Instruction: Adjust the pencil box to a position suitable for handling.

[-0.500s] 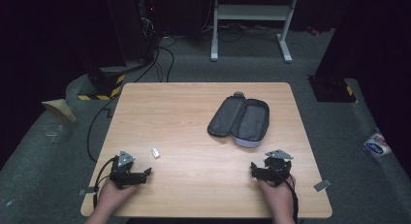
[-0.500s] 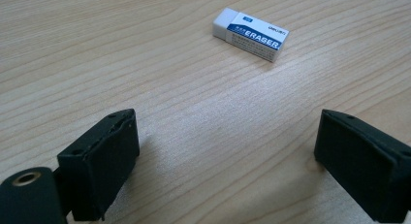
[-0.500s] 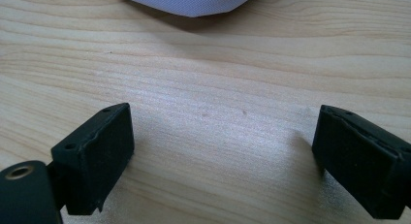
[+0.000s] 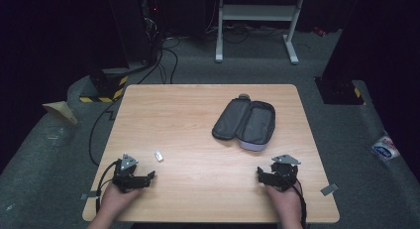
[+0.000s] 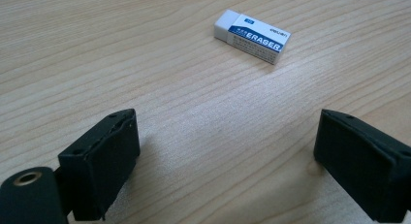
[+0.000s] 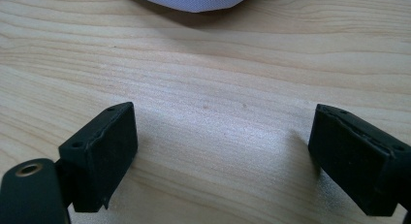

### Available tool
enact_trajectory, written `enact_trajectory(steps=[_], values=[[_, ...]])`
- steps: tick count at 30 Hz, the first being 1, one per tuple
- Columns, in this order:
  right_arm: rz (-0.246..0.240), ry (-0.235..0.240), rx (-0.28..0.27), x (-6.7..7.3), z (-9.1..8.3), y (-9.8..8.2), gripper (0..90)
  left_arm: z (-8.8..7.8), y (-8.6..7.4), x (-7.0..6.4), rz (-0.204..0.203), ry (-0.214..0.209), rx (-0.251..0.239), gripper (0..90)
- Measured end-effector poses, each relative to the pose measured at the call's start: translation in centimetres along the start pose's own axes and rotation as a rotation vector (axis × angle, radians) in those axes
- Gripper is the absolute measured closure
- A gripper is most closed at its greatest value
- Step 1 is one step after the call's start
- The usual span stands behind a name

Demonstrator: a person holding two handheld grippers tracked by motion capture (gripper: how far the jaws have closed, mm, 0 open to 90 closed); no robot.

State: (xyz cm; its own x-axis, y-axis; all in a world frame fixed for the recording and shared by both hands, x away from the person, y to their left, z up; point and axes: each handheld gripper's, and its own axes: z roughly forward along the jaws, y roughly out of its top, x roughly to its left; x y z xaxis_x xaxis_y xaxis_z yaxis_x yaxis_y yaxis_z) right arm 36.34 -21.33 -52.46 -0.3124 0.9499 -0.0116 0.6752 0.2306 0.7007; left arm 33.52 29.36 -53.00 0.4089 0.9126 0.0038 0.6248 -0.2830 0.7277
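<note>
On the left, my left gripper point(image 4: 148, 177) rests low on the wooden surface point(image 4: 198, 115) near its front edge, its fingers point(image 5: 102, 158) spread wide with nothing but bare wood between them. Just ahead of them, a little to the right, lies the eraser point(image 5: 252, 36), a small white block in a blue and white paper sleeve, flat on its broad face and set at a slant to my line of approach; from the high view it is the pale speck point(image 4: 158, 155) just beyond the left gripper. I judge it light, firm but slightly rubbery, so it should grip well and not slip, though the paper sleeve may slide on the block if I squeeze only the sleeve's edge. I would take it across its two long sides, near the middle, turning the hand to square up with its slant. Further right, well apart from the eraser, an open grey pencil case point(image 4: 245, 124) lies with both halves spread flat; it looks soft and floppy. On the far right, my right gripper point(image 4: 265, 175) sits near the front edge too, its fingers point(image 6: 99, 153) equally wide and empty, the case's pale corner point(image 6: 194, 0) just ahead.
</note>
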Motion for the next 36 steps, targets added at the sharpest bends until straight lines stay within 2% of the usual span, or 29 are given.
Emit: enact_trajectory(steps=[20, 26, 30, 32, 36], values=[[-0.017, 0.014, 0.001, 0.0, -0.2, -0.3, 9.2, 0.0, 0.0, 0.0, -0.001, 0.001, 0.004, 8.0], [-0.017, 0.016, 0.000, 0.1, -0.3, -0.3, 10.1, -0.1, -0.1, 0.1, 0.010, -0.010, 0.004, 7.8], [-0.036, 0.022, -0.013, 0.1, -0.5, -0.3, 10.2, -0.2, -0.2, 0.1, 0.015, -0.011, 0.002, 7.9], [-0.019, 0.048, -0.027, -0.2, -1.1, -0.1, 11.5, -0.2, -0.2, 0.2, 0.015, -0.013, 0.002, 7.9], [-0.010, 0.061, -0.054, -0.4, -1.7, 0.3, 11.8, -0.1, -0.1, 0.1, 0.013, -0.013, 0.001, 7.8]])
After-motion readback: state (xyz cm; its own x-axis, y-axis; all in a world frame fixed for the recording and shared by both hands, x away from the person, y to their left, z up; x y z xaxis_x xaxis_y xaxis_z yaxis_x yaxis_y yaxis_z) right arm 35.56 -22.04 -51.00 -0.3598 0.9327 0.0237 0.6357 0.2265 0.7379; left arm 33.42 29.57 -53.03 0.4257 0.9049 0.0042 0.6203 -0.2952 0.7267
